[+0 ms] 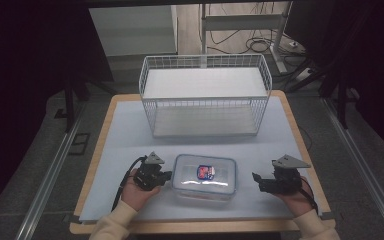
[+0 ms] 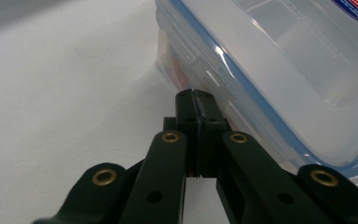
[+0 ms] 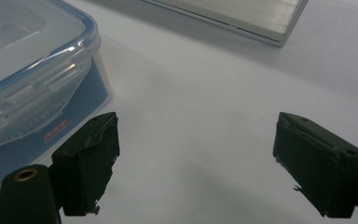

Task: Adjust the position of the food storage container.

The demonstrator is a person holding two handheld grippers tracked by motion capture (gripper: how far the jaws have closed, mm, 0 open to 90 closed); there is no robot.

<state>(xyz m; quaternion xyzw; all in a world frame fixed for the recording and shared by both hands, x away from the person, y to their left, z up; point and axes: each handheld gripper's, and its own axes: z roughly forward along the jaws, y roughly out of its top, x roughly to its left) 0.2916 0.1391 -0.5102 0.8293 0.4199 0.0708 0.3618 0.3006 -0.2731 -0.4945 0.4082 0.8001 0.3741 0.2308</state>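
I am holding my left gripper (image 1: pixel 166 175) just beside the left end of the clear lidded container (image 1: pixel 205 176), its fingers (image 2: pixel 196 116) pressed together on nothing — their tips nearly touching the container's side latch. My right gripper (image 1: pixel 256 179) is hovering near the container's right end, fingers (image 3: pixel 91 161) spread wide. The container is sitting on the counter (image 1: pixel 120 135) in front of the white wire basket (image 1: pixel 205 95).

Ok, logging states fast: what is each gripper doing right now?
Left gripper: shut on nothing, tips beside the plastic box.
Right gripper: open, holding nothing.
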